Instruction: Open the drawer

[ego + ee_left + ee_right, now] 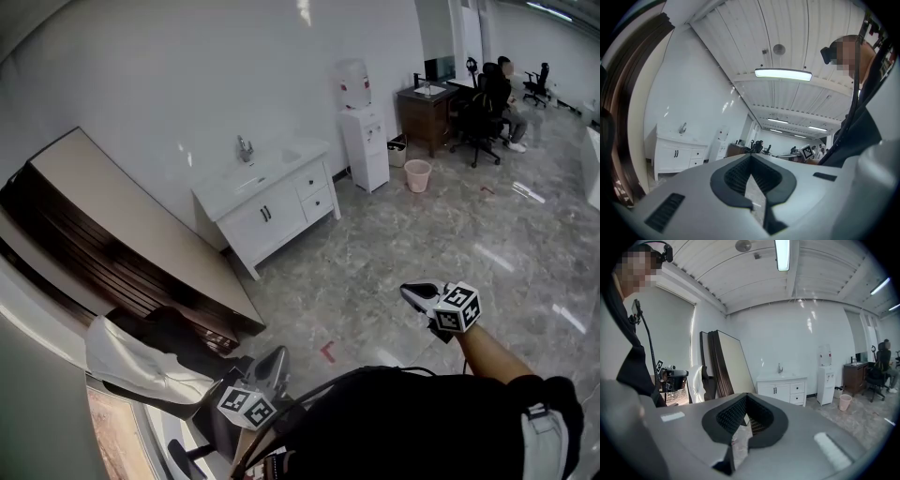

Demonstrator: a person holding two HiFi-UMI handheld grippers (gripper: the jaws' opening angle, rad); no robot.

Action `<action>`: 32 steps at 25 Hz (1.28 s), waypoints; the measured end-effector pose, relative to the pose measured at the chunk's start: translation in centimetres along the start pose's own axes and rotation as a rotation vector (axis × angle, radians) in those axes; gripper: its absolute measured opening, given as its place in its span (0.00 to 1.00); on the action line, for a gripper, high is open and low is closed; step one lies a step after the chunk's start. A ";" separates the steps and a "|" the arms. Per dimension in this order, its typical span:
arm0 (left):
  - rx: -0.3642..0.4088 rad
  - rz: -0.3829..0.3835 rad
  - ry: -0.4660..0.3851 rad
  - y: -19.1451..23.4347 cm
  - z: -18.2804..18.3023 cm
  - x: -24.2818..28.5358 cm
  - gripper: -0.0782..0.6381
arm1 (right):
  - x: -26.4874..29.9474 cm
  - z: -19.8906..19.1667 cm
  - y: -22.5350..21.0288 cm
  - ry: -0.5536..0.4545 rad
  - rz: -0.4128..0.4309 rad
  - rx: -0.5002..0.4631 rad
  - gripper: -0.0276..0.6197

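The room has a white wall [187, 75] and a grey marbled tile floor [422, 244]. A white vanity cabinet with sink and tap [272, 206] stands against the wall. Its two white drawers [315, 193] sit flush and closed. Both grippers are held well apart from it. The left gripper [274, 360] has its fingers together with nothing between them. The right gripper [412, 292] is the same.
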State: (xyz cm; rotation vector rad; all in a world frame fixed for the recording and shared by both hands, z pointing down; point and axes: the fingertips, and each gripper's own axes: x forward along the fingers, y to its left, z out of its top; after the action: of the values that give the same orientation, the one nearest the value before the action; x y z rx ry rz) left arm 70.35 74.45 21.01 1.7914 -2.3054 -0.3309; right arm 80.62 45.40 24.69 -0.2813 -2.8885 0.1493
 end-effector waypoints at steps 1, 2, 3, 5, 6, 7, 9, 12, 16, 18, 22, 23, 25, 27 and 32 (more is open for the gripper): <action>-0.002 -0.001 0.002 1.1 0.2 -0.3 0.11 | 1.0 0.2 0.3 0.001 -0.005 0.002 0.04; -0.003 -0.002 0.003 2.1 0.6 -0.6 0.11 | 2.1 0.4 0.5 0.001 -0.008 0.003 0.04; -0.003 -0.003 0.005 3.2 0.9 -0.9 0.11 | 3.1 0.7 0.8 0.001 -0.009 0.004 0.04; -0.004 -0.002 0.005 4.9 1.2 -1.4 0.11 | 5.0 1.1 1.5 0.001 -0.006 0.001 0.04; -0.005 0.000 0.006 5.7 1.2 -1.6 0.11 | 5.8 1.1 1.8 0.003 -0.003 0.000 0.04; -0.008 0.002 0.007 6.4 1.1 -1.9 0.11 | 6.6 1.1 2.1 0.006 0.000 -0.001 0.04; -0.020 0.007 0.009 7.8 1.1 -2.1 0.11 | 8.1 1.2 2.6 0.019 0.006 0.001 0.04; -0.039 0.010 0.008 9.5 1.5 -2.1 0.11 | 10.1 1.6 3.0 0.041 0.020 -0.001 0.04; -0.048 0.021 -0.004 11.4 1.5 -1.5 0.11 | 12.1 2.0 2.2 0.048 0.029 -0.006 0.04; -0.053 0.034 -0.005 12.2 1.6 -0.9 0.11 | 13.0 2.3 1.4 0.044 0.037 -0.004 0.04; -0.036 0.058 -0.002 12.7 1.8 1.0 0.11 | 14.9 2.0 -0.6 0.046 0.076 0.010 0.04; -0.030 0.069 -0.006 12.8 1.9 1.6 0.11 | 15.4 1.9 -1.4 0.050 0.087 0.012 0.04; -0.030 0.100 -0.017 13.3 2.3 3.0 0.11 | 16.4 2.1 -3.4 0.055 0.110 0.016 0.04; -0.036 0.130 -0.026 13.6 2.7 4.7 0.11 | 17.4 2.7 -5.5 0.056 0.133 0.009 0.04; -0.024 0.159 -0.037 12.6 3.6 10.4 0.11 | 18.0 5.1 -11.4 0.041 0.174 -0.011 0.04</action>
State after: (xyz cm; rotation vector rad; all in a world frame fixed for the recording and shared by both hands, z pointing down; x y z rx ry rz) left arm 55.11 67.60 21.60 1.5908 -2.4399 -0.3665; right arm 60.21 37.54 25.13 -0.5317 -2.8222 0.1558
